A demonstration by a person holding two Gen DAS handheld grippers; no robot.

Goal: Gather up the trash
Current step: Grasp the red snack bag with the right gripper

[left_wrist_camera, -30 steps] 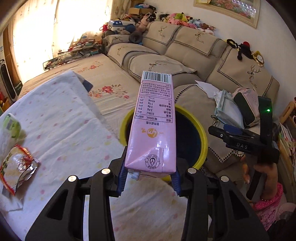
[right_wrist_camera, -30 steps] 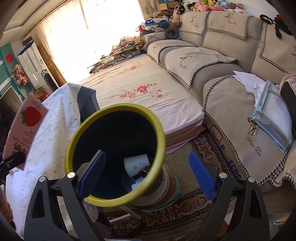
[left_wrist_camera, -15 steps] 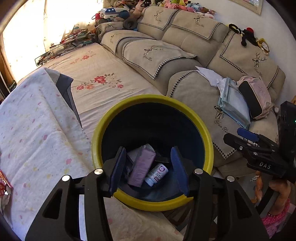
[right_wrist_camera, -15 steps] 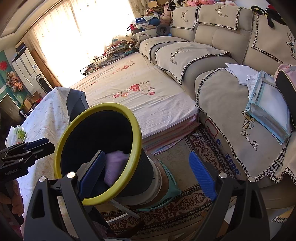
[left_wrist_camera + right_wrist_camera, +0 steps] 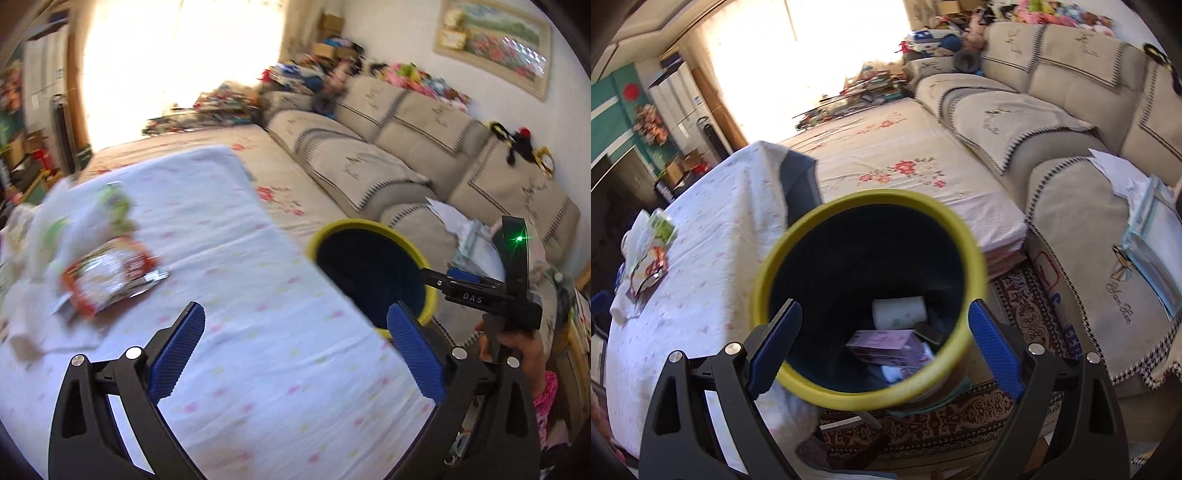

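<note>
The yellow-rimmed dark bin (image 5: 768, 266) stands beside the table, and its rim (image 5: 351, 223) shows in the left wrist view too. Inside it lie the pink carton (image 5: 886, 343) and a white roll (image 5: 899, 312). My right gripper (image 5: 884, 306) hovers open over the bin mouth, gripping nothing; from the left wrist view it (image 5: 443, 280) sits at the bin's right side. My left gripper (image 5: 295, 310) is over the table with its jaws opening wide and nothing between them. A red-and-silver wrapper (image 5: 110, 277) and a green-white packet (image 5: 110, 206) lie to its far left.
A white flower-print cloth covers the table (image 5: 258, 350). A beige sofa (image 5: 369, 166) with papers and a bag runs along the right. A low floral-covered platform (image 5: 905, 166) lies behind the bin. A patterned rug (image 5: 1015, 295) is underneath. A hand (image 5: 517, 343) holds the right gripper.
The left gripper let the pink carton drop into the bin, opened wide and swung left to the table. The right view shifted, so the bin mouth now sits centred between its fingers.
</note>
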